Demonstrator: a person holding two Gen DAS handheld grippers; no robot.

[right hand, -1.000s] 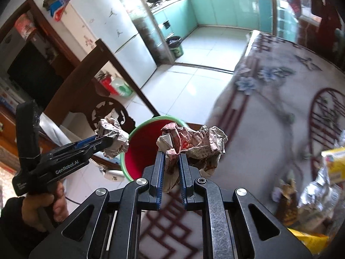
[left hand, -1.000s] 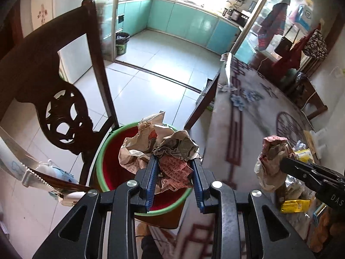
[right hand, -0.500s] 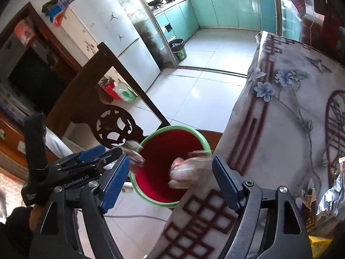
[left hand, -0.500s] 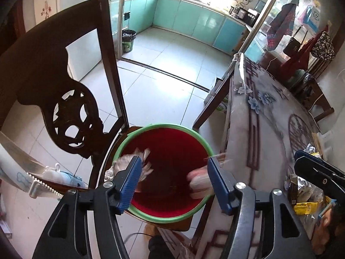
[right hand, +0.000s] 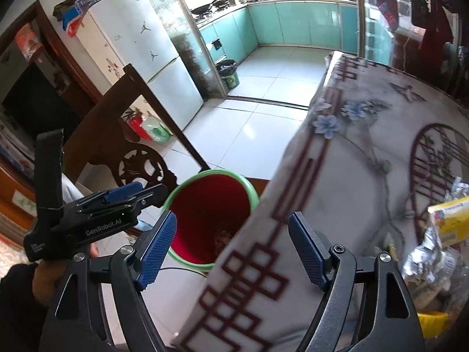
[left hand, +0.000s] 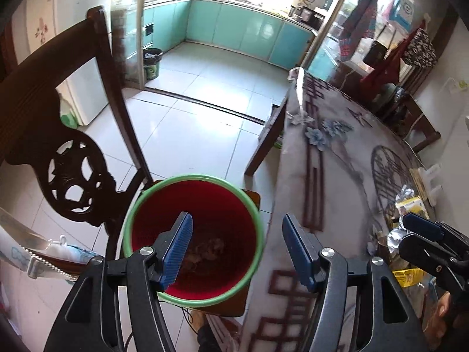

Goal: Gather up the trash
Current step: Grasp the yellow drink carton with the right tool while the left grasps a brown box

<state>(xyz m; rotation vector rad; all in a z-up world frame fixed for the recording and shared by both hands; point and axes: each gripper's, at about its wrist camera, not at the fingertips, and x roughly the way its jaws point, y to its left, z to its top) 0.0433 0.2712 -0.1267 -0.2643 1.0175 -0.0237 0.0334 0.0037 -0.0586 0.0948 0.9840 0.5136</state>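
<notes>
A red bucket with a green rim (left hand: 137,208) stands on a wooden chair seat beside the table; it also shows in the right wrist view (right hand: 249,187). Crumpled paper trash (left hand: 208,248) lies at its bottom. My left gripper (left hand: 237,249) is open and empty above the bucket's right rim. My right gripper (right hand: 233,248) is open and empty over the table edge next to the bucket. Foil and yellow wrappers (left hand: 410,205) lie on the table at the right; they also show in the right wrist view (right hand: 439,228).
A table with a flowered cloth (left hand: 337,146) fills the right side. A dark carved chair back (left hand: 67,146) rises left of the bucket. A tiled floor (left hand: 190,123) leads to a kitchen with a small bin (left hand: 152,63). A white fridge (right hand: 140,58) stands at the left.
Both grippers opened and dropped their crumpled paper into the bucket. The paper now lies at the bottom. The right gripper has drawn back over the table edge.
</notes>
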